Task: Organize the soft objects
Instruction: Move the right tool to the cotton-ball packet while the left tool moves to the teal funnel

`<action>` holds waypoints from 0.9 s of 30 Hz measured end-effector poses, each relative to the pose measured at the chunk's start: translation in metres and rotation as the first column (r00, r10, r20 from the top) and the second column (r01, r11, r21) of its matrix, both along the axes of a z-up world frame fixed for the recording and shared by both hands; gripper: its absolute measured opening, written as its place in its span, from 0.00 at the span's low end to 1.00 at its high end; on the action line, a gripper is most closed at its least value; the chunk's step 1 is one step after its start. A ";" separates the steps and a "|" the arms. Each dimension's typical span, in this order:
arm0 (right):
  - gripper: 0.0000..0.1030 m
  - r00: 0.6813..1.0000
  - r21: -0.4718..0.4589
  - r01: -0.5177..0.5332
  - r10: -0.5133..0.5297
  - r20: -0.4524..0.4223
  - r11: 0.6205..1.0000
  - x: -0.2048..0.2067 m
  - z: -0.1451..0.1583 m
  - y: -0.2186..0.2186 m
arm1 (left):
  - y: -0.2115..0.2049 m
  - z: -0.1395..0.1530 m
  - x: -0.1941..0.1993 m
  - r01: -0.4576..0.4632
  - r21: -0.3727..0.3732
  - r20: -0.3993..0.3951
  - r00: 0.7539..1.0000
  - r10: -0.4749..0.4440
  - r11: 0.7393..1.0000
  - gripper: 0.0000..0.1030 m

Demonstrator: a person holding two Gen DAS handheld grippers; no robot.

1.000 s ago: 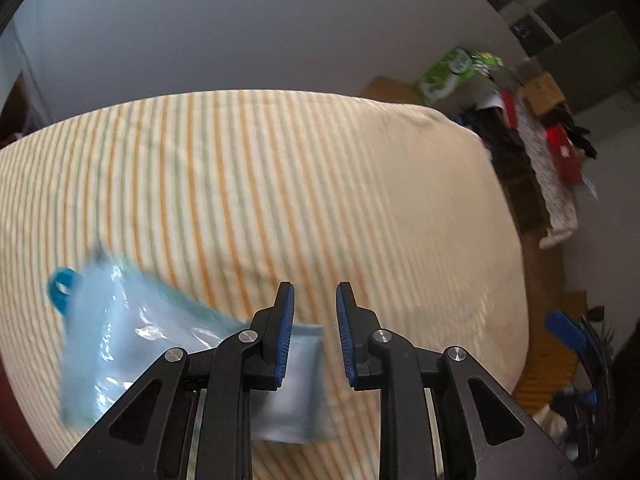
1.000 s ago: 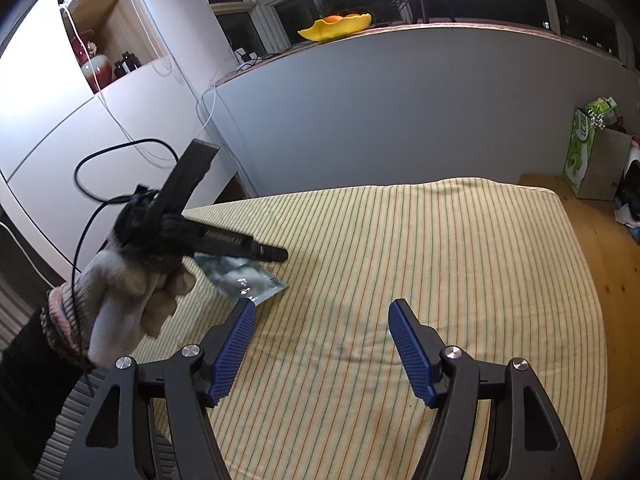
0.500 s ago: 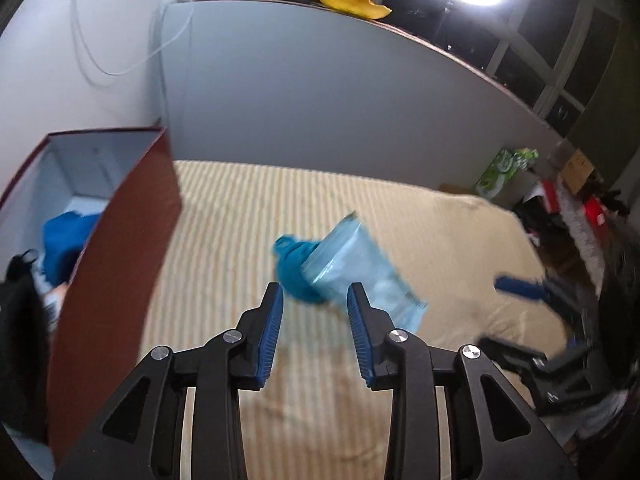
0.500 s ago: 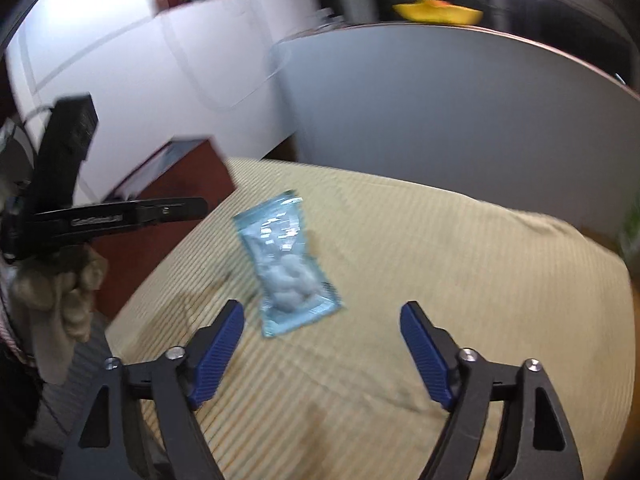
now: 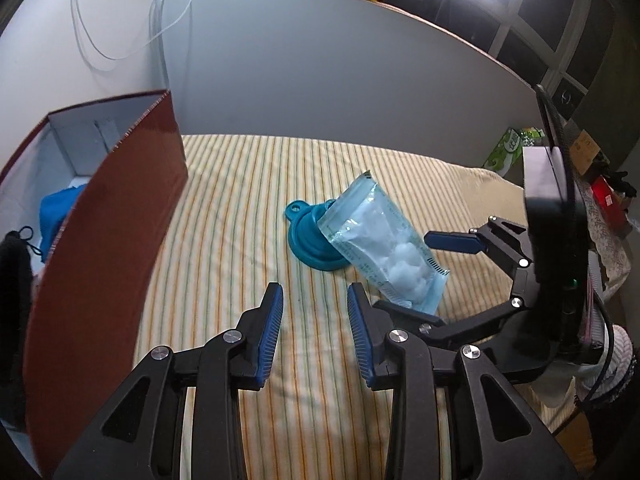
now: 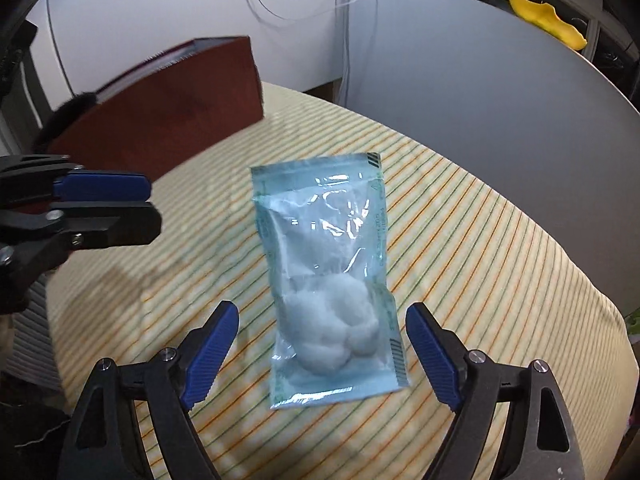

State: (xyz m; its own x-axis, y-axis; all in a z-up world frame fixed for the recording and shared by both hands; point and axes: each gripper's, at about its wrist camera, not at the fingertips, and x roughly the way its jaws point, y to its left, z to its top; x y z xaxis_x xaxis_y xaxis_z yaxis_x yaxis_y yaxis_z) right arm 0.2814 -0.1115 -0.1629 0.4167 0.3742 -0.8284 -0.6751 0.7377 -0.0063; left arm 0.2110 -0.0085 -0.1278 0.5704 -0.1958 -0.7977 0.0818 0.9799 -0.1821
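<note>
A clear blue bag of white cotton balls [image 5: 384, 248] lies on the striped bed sheet [image 5: 232, 248], its upper end propped on a teal silicone funnel [image 5: 306, 236]. In the right wrist view the bag [image 6: 324, 272] fills the middle and hides the funnel. My right gripper [image 6: 320, 316] stands wide open just over the bag's lower end, one finger on each side, pads clear of it. That gripper [image 5: 408, 272] also shows in the left wrist view. My left gripper [image 5: 314, 312] hovers short of the bag, open by a narrow gap, with nothing between its fingers.
A red-brown box [image 5: 120, 220] with a white inside stands at the bed's left edge, holding a blue cloth [image 5: 56, 216] and something black [image 5: 14, 276]. A grey panel [image 5: 320, 80] runs behind the bed. Clutter [image 5: 600, 200] lies beyond the right edge.
My right gripper swung down over the bag and its jaws widened. My left gripper drew back from the bag, turned toward the box and opened slightly.
</note>
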 end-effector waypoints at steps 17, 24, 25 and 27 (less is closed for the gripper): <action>0.80 0.988 0.067 0.147 -0.144 -0.050 0.987 0.031 0.002 -0.036 | -0.021 -0.025 0.031 -0.021 0.048 0.008 1.000 0.020 0.999 0.43; 0.80 0.975 -0.002 0.221 -0.221 -0.029 0.975 0.043 0.000 -0.034 | -0.022 -0.031 0.044 -0.041 0.055 0.010 0.999 0.040 0.998 0.43; 0.80 0.971 0.010 0.237 -0.237 -0.041 0.971 0.045 0.001 -0.038 | -0.024 -0.031 0.045 -0.038 0.055 0.010 0.999 0.037 0.998 0.43; 0.77 0.966 0.028 0.252 -0.250 -0.062 0.967 0.049 0.003 -0.045 | -0.028 -0.030 0.047 -0.029 0.061 0.013 1.000 0.028 0.998 0.43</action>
